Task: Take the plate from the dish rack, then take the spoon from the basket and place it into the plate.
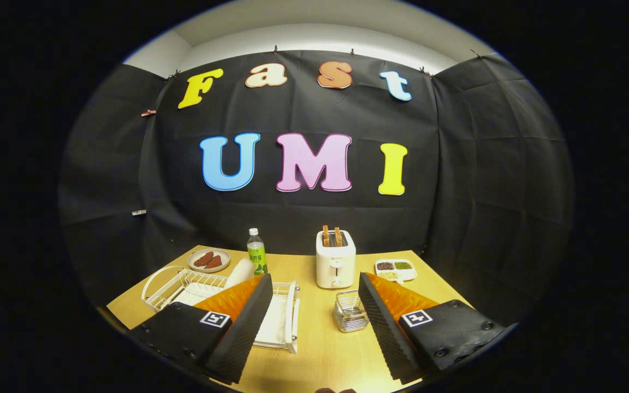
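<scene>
Gripper (314, 295): jaws stand wide apart, nothing between them, held above the worktop; bare wood shows in the gap.
Fingers (246, 322): ridged inner faces turned toward each other; a square marker tag sits on each finger's housing.
Worktop (320, 349): light wood, carries everything below.
Basket (350, 311): small wire-mesh basket, shiny metal, squarish, just inside the right finger and touching none of the other items. What lies in it cannot be made out; spoon not distinguishable.
Dish rack (183, 286): white wire rack on a white drain tray, partly behind the left finger; its rounded end points away to the left, its tray edge reaches into the gap between the fingers.
Plate (241, 271): white, plain, standing on edge in the rack, tilted; only its upper rim shows above the left finger's tip. Just in front of the bottle.
Bottle (256, 252): clear plastic, white cap, green label, upright, beyond the rack.
Toaster (336, 259): white, two slots, slices of toast sticking up from the top; beyond the gap between the fingers, near the far edge of the worktop.
Dish (209, 260): round, pale, holding reddish-brown pieces; far left, beside the bottle.
Tray (396, 269): small white divided tray with dark, green and pale fillings; right of the toaster, beyond the right finger.
</scene>
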Motion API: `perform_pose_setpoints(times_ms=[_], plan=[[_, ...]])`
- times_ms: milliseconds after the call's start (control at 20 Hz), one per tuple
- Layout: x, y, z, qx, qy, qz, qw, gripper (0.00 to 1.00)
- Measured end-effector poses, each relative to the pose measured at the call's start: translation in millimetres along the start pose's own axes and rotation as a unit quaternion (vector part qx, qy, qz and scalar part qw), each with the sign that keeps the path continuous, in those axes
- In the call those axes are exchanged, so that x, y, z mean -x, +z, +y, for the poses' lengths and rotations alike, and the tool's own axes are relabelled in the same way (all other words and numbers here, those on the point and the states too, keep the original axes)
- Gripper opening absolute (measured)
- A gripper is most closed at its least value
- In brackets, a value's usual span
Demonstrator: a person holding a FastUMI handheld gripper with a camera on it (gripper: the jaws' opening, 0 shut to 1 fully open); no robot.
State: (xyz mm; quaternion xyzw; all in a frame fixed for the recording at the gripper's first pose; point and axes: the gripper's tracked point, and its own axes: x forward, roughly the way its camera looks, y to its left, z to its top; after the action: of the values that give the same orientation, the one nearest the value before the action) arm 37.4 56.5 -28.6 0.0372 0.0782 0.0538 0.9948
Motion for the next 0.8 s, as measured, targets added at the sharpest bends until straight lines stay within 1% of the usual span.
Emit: perform_pose_setpoints(times_ms=[250,400,600,800], plan=[[-58,2,36,-0.027,0.027,0.052,0.998,0.99],[-91,-8,62,-0.044,0.047,0.099,0.993,0.99],[-125,-37,98,-0.084,0.067,0.182,0.977,0.99],[-152,-77,114,-0.091,0.058,0.254,0.961,0.99]])
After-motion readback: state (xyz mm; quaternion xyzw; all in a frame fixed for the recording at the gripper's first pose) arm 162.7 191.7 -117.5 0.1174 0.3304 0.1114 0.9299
